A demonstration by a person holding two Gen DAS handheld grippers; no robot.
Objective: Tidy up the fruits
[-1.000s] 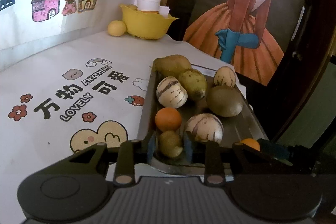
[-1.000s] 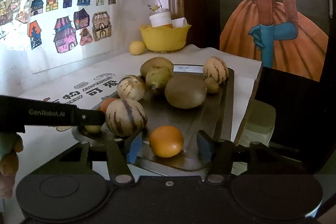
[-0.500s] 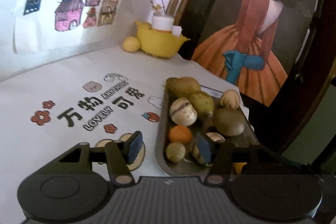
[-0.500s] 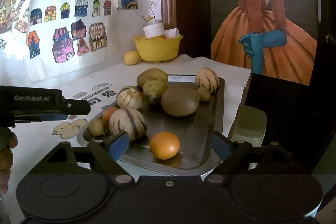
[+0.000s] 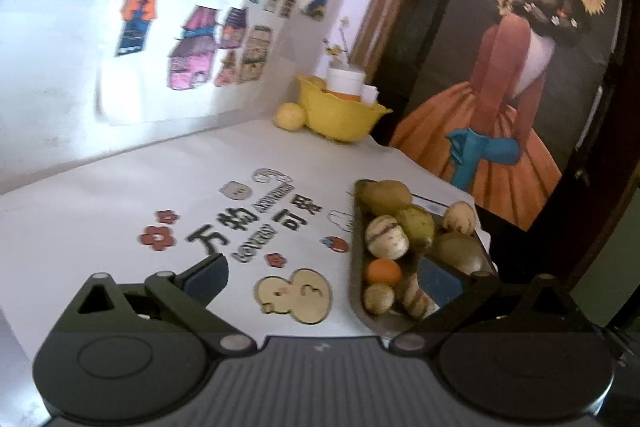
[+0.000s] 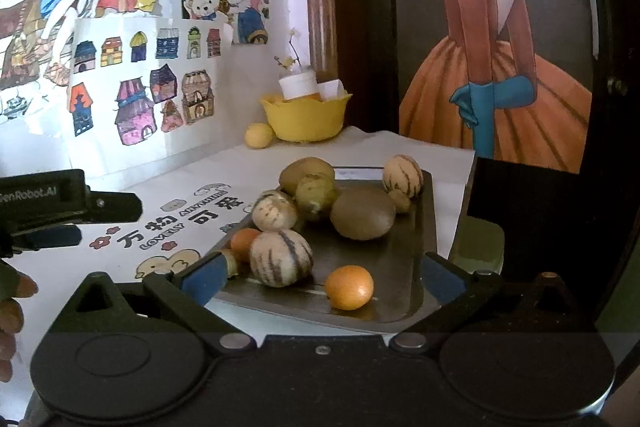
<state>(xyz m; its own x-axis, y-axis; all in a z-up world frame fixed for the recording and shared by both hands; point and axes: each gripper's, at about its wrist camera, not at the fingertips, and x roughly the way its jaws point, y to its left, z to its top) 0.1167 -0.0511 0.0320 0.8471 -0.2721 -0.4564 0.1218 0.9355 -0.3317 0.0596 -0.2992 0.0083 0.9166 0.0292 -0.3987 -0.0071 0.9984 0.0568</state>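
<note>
A dark metal tray [image 6: 400,291] rests on the white printed tablecloth and holds several fruits. Among them are a striped melon [image 6: 280,257], an orange [image 6: 349,287], a brown oval fruit [image 6: 362,213] and green pears. My right gripper [image 6: 322,273] hovers before the tray's near edge, its jaws opening wide and gripping nothing. My left gripper [image 5: 324,277] is back from the tray's [image 5: 356,291] left side, its jaws also opening, with only tablecloth and the tray rim beyond them. Its black fingers [image 6: 116,205] show at the left of the right wrist view.
A yellow bowl [image 6: 304,115] with a white cup stands at the far corner, with a lemon [image 6: 259,135] beside it. Drawings cover the wall behind. A dark painted panel [image 6: 500,67] bounds the right. A person's hand [image 6: 12,307] is at the left edge.
Both grippers went from nearly shut at the tray's near rim to wide open. Both drew back and rose, so the tray looks smaller and farther away.
</note>
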